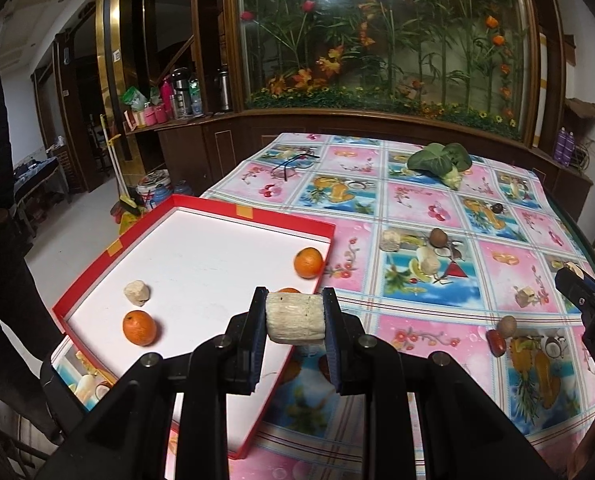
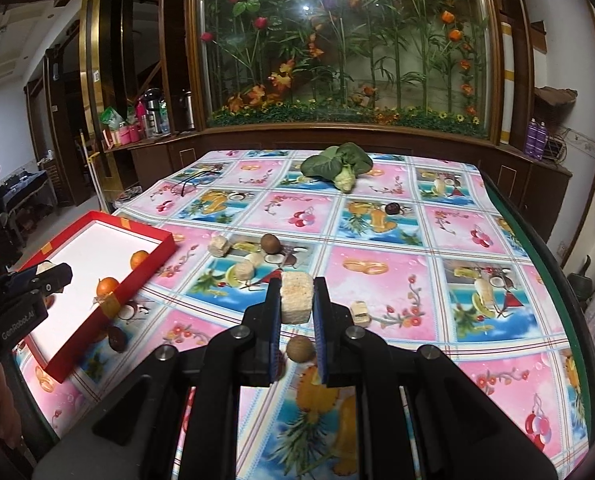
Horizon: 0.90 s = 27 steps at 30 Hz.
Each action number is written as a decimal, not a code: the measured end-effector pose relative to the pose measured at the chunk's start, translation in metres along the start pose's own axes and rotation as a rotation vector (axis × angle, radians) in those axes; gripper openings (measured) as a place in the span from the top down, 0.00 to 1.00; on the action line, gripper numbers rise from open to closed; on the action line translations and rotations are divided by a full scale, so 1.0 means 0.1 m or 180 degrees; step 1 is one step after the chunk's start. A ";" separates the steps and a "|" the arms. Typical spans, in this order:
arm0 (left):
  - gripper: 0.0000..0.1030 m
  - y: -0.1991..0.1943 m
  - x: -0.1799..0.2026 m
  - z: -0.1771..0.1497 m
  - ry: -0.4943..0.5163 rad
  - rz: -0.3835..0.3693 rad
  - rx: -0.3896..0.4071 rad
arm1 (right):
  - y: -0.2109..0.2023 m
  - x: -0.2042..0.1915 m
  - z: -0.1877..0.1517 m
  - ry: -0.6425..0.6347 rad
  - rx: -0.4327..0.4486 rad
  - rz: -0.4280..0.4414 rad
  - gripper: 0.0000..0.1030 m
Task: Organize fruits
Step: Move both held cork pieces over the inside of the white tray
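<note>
My left gripper [image 1: 294, 317] is shut on a pale cut fruit chunk [image 1: 293, 320] and holds it over the near right edge of the red tray [image 1: 97, 270]. The tray holds an orange [image 1: 139, 327], a second orange [image 1: 308, 262], a third partly hidden behind the chunk, and a pale chunk [image 1: 137, 292]. My right gripper [image 2: 296, 300] is shut on another pale chunk [image 2: 295, 298] above the table's middle. It shows in the left wrist view [image 1: 573, 276] at the right edge. A small brown round fruit [image 2: 300, 349] lies under it.
On the patterned tablecloth [image 2: 377, 224] lie more pale chunks [image 2: 220, 245], [image 2: 244, 270], [image 2: 360, 313], brown round fruits [image 2: 270, 242], a dark fruit [image 2: 392, 208], a red date [image 1: 496, 342] and a leafy green vegetable [image 2: 337, 166]. The table edge [image 2: 545, 264] runs along the right.
</note>
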<state>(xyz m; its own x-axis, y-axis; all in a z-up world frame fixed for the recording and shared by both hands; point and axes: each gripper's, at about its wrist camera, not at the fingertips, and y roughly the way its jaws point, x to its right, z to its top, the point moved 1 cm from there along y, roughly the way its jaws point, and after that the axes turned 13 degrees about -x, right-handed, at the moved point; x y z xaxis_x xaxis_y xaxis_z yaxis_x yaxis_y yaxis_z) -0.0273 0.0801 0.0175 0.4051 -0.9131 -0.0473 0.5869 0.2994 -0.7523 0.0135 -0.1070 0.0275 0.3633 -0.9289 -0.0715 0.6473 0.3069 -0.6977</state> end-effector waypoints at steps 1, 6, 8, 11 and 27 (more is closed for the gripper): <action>0.76 0.00 -0.02 0.00 -0.0014 0.0007 -0.0001 | 0.00 -0.01 0.01 -0.0006 0.0002 0.0011 0.84; 0.76 0.01 -0.11 0.02 -0.0089 0.0074 -0.0005 | 0.01 -0.07 0.06 -0.0042 0.0037 0.0075 0.84; 0.76 0.02 -0.15 0.02 -0.0113 0.0111 -0.0015 | 0.01 -0.08 0.07 -0.0048 0.0047 0.0107 0.84; 0.76 0.04 -0.19 0.02 -0.0138 0.0149 -0.0029 | 0.03 -0.11 0.08 -0.0064 0.0051 0.0144 0.84; 0.76 0.10 -0.28 0.02 -0.0215 0.0248 -0.0061 | 0.10 -0.14 0.06 -0.0077 0.0021 0.0202 0.84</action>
<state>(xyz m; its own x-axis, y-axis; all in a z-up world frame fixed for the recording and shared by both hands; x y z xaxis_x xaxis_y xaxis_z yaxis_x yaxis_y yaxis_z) -0.0314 0.1095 0.0128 0.4958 -0.8662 -0.0623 0.5384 0.3629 -0.7605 0.0185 -0.0901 0.0257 0.4198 -0.9023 -0.0981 0.6270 0.3664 -0.6875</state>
